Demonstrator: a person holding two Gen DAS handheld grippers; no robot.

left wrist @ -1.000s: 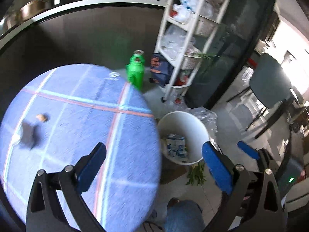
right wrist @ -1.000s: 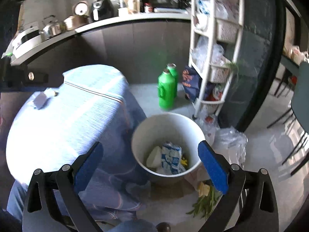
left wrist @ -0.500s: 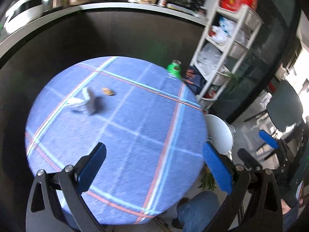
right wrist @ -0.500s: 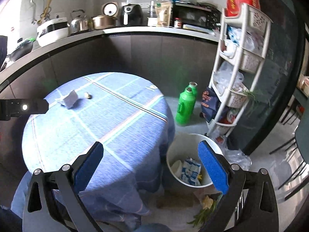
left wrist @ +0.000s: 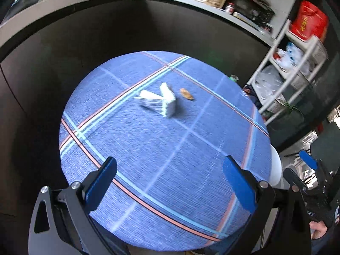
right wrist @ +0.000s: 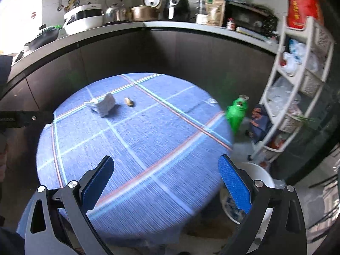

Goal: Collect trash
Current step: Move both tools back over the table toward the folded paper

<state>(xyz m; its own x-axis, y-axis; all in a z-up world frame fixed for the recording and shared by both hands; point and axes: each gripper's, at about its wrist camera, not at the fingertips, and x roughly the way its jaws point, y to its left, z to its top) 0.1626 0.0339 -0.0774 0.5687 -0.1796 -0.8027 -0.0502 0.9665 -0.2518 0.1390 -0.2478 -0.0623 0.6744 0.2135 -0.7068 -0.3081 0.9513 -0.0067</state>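
Both tongs, left [left wrist: 169, 182] and right [right wrist: 166, 179], are gaping apart, empty, above the bench [left wrist: 170, 148]. A carton [left wrist: 159, 101] and a scrap [left wrist: 186, 94] are lying just beside each other.

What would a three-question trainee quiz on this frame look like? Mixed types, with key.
1. True or false: the left gripper is shut on the crumpled white paper.
2. Multiple choice: the small brown scrap lies (a) in the white bin, (b) on the blue tablecloth beside the paper, (c) between the right gripper's fingers.
3. Fill in: the green bottle stands on the ____, between the table and the white shelf rack.

Key: 1 false, both grippers are open and empty; 2 b; 3 floor.
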